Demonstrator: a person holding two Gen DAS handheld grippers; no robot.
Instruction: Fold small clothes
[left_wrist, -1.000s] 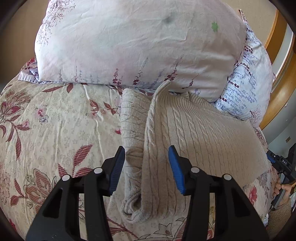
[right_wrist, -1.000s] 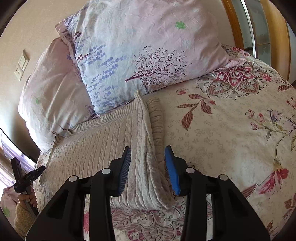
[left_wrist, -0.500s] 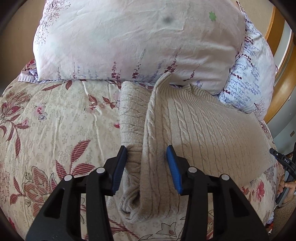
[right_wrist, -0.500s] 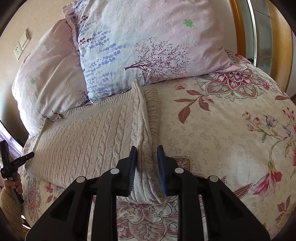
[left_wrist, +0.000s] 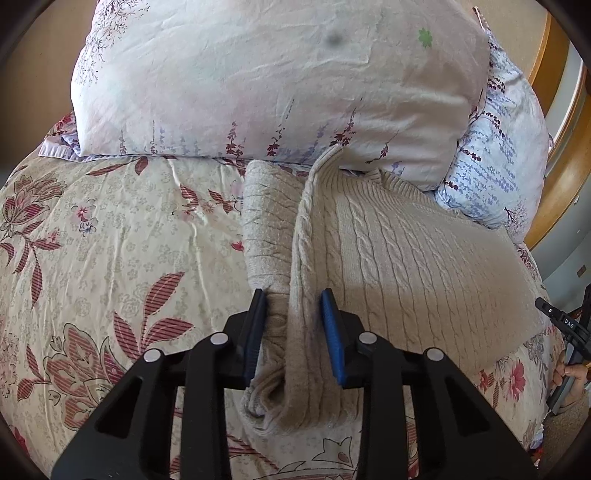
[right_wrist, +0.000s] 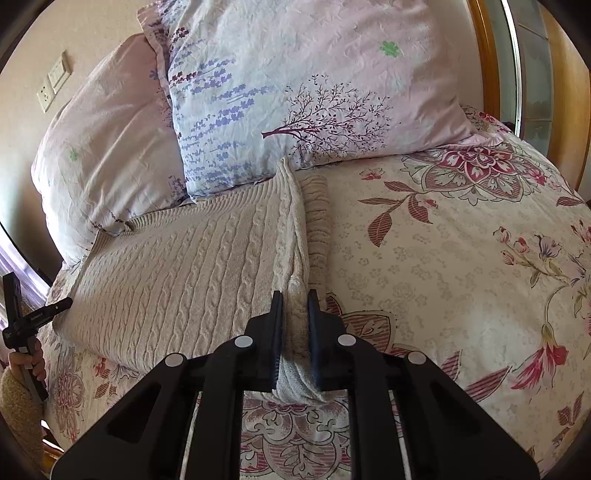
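Both grippers have just closed: left gripper and right gripper clench sweater sides below pillow; sleeves tucked, body unfolded.

Bedroom: pillows, floral bedspread

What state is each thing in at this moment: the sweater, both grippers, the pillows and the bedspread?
Sweater: spread flat on the bed, both side edges bunched up.
Left gripper: jaws just closing, pressing the sweater's bunched edge.
Right gripper: just closed, shut on the opposite bunched edge.
Pink pillow: propped at the head of the bed, overlapping the sweater's top.
Blue-print pillow: leaning beside it.
Bedspread: lying smooth.
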